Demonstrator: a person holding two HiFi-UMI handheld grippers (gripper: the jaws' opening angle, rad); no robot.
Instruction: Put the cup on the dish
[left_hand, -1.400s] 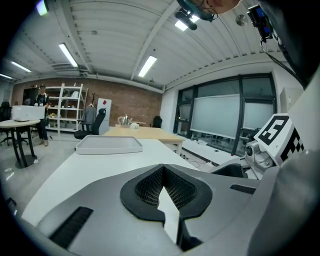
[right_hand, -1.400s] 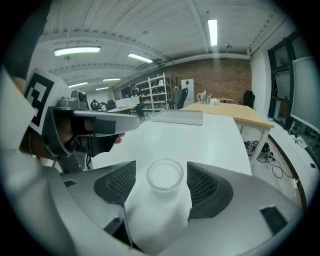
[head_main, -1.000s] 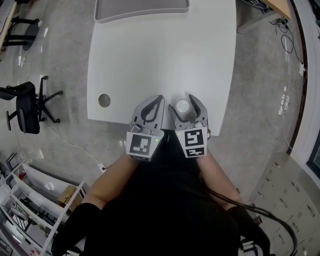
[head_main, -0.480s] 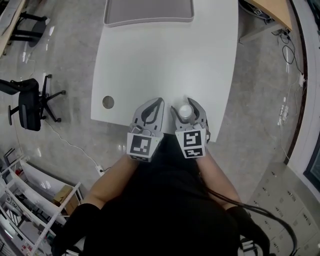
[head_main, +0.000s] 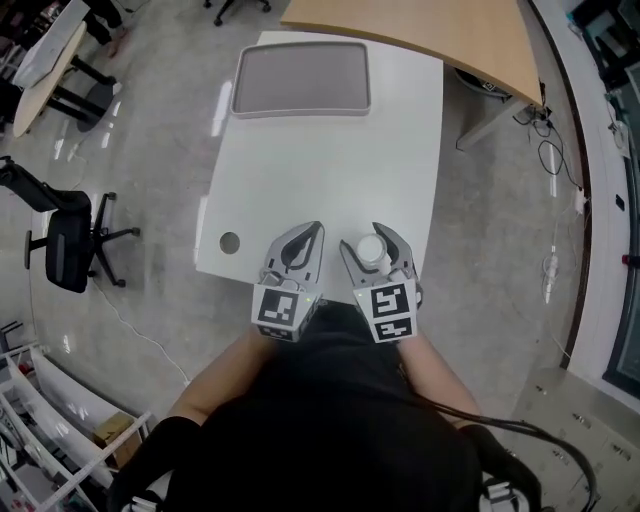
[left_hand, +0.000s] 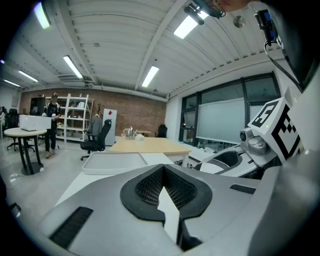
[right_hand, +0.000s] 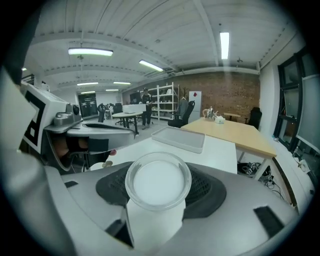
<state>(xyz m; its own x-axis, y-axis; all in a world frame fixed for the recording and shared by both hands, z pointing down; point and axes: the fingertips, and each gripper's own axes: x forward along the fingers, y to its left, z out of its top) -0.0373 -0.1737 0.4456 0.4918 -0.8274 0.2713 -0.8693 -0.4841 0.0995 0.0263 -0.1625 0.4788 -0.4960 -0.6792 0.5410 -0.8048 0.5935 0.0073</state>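
Note:
A white cup (head_main: 370, 248) with a clear rim stands between the jaws of my right gripper (head_main: 365, 240), which is shut on it above the near edge of the white table (head_main: 330, 170). The right gripper view shows the cup (right_hand: 158, 182) upright and filling the space between the pads. The dish is a grey rectangular tray (head_main: 302, 78) at the table's far end, also seen as the tray (right_hand: 179, 138) ahead and the tray (left_hand: 112, 161). My left gripper (head_main: 316, 228) sits just left of the right one, shut with nothing in it; its tips (left_hand: 162, 167) meet.
A round cable hole (head_main: 230, 242) is near the table's front left corner. A wooden desk (head_main: 450, 30) abuts the far right side. An office chair (head_main: 65, 245) stands on the floor at left. A person (left_hand: 52, 120) stands far off by shelves.
The head view has pulled back and shifted, so the whole tray and the wooden desk now show. Both grippers stay side by side at the near edge, cup still held.

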